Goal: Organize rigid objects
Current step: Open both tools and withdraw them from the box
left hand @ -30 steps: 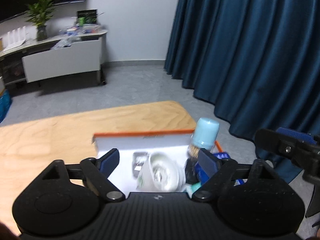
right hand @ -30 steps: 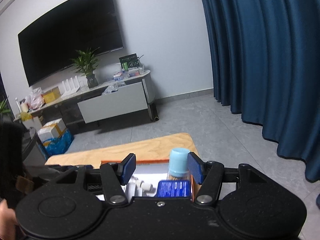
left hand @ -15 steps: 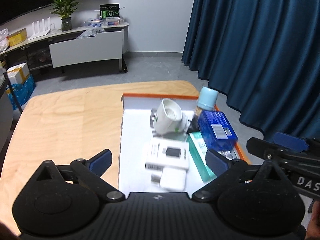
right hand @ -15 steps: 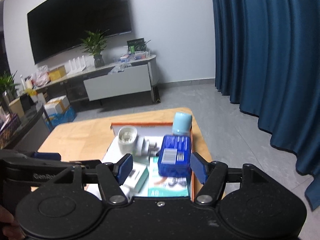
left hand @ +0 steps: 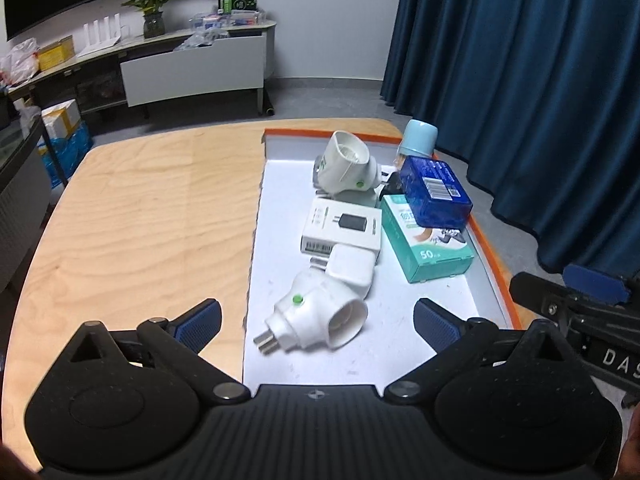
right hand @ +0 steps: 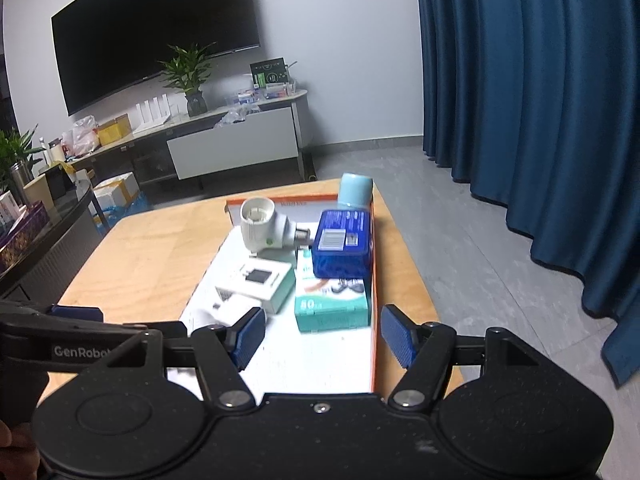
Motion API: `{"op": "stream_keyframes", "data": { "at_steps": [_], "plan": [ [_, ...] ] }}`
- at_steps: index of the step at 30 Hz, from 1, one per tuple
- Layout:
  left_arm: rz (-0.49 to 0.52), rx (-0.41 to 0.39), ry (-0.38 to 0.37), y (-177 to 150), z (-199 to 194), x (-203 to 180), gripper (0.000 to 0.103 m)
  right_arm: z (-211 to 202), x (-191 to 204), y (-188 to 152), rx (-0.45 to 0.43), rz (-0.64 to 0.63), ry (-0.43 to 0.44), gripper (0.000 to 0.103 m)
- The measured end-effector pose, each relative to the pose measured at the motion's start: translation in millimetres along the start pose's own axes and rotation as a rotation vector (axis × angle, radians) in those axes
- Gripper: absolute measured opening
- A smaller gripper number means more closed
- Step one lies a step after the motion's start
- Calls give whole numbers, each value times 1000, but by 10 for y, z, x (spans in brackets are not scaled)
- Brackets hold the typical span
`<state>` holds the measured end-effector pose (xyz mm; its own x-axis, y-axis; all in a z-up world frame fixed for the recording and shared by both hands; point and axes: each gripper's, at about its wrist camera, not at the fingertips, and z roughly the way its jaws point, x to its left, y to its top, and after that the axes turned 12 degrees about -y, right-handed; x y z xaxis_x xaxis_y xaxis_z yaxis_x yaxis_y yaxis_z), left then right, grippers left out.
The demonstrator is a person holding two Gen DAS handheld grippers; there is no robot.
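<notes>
I read the sort as near done: adapters, boxes and blue tin point(left hand: 434, 194) all lie in the orange-rimmed tray point(left hand: 494, 264) on the surface point(left hand: 152, 208). Left gripper point(left hand: 316, 322) fully spread, right gripper point(right hand: 322, 338) approx half-spread, both w/ nothing held. Remaining: maybe tidying stack.

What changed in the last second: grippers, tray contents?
Both grippers backed away from the tray, jaws widening: left gripper and right gripper now stand open and empty. Blue box, teal box and white socket adapter look unmoved.
</notes>
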<state>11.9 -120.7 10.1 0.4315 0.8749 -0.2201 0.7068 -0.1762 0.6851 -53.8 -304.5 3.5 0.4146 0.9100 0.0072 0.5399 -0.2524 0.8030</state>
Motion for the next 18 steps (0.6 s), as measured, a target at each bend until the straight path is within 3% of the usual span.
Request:
{"op": "stream_keyframes", "data": {
  "at_steps": [18],
  "plan": [
    [-11,0,43,-160,-73,21,103,-42,76,-127,17,-30,6,78]
  ]
}}
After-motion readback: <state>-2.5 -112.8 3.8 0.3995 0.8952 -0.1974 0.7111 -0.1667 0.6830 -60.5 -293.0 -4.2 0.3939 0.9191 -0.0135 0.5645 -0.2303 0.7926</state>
